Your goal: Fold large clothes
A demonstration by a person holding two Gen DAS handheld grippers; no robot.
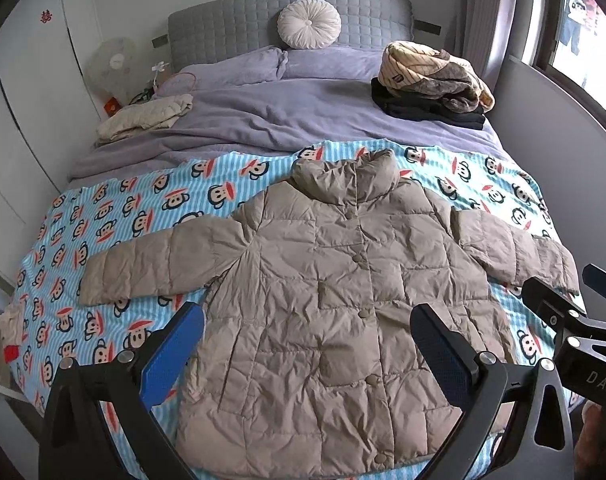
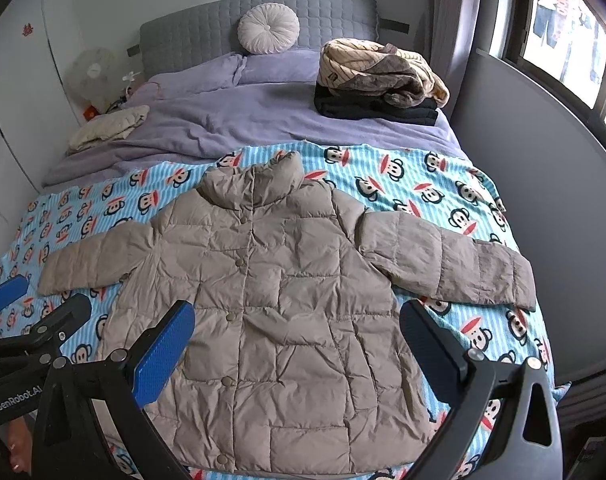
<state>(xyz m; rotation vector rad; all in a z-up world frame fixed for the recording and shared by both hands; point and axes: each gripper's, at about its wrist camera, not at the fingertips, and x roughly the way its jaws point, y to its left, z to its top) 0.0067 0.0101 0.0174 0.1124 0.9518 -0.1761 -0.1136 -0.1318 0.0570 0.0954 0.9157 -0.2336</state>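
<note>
A beige quilted puffer jacket (image 1: 327, 304) lies flat and face up on a blue monkey-print blanket (image 1: 115, 216), collar towards the headboard, both sleeves spread out sideways. It also shows in the right wrist view (image 2: 287, 312). My left gripper (image 1: 307, 344) is open and empty, held above the jacket's lower half. My right gripper (image 2: 299, 344) is open and empty above the same area; it also shows at the right edge of the left wrist view (image 1: 575, 300). The left gripper appears at the left edge of the right wrist view (image 2: 35, 304).
The blanket (image 2: 443, 192) covers the near half of a bed with purple bedding (image 1: 287, 112). A stack of folded clothes (image 1: 431, 80) sits at the far right, a cream garment (image 1: 147, 116) at the far left. A grey wall (image 2: 563, 200) runs along the right.
</note>
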